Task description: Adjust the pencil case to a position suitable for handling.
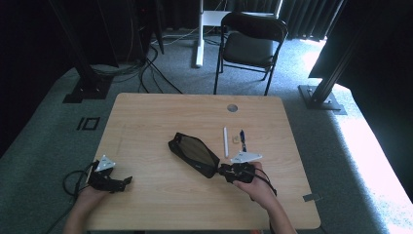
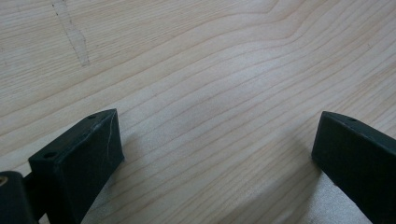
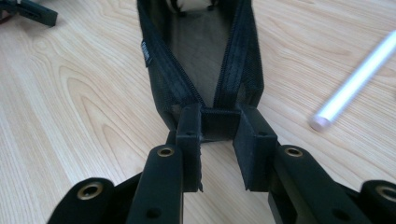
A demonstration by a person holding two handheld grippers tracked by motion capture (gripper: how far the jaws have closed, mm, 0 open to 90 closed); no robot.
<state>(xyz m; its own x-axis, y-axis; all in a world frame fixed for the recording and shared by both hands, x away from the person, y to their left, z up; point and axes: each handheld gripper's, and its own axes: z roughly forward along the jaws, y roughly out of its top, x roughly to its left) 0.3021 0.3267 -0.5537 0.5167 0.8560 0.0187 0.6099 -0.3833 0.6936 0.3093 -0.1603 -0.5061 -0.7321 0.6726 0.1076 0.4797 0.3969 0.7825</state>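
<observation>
Right gripper (image 3: 218,140): jaws narrow, clamped on the end tab of a black mesh pouch (image 3: 201,56), just where its two zipper edges meet; pouch runs away from the jaws, unzipped and gaping, flat on the wooden table (image 1: 160,192); in the high view the pouch (image 1: 194,154) lies mid-table, near corner at the right gripper (image 1: 225,170). Left gripper (image 2: 212,154): jaws wide, nothing between them but bare wood; it sits at the table's left edge (image 1: 127,181), well apart from the pouch. White pen (image 1: 225,142) and blue pen (image 1: 242,140) lie just right of the pouch.
</observation>
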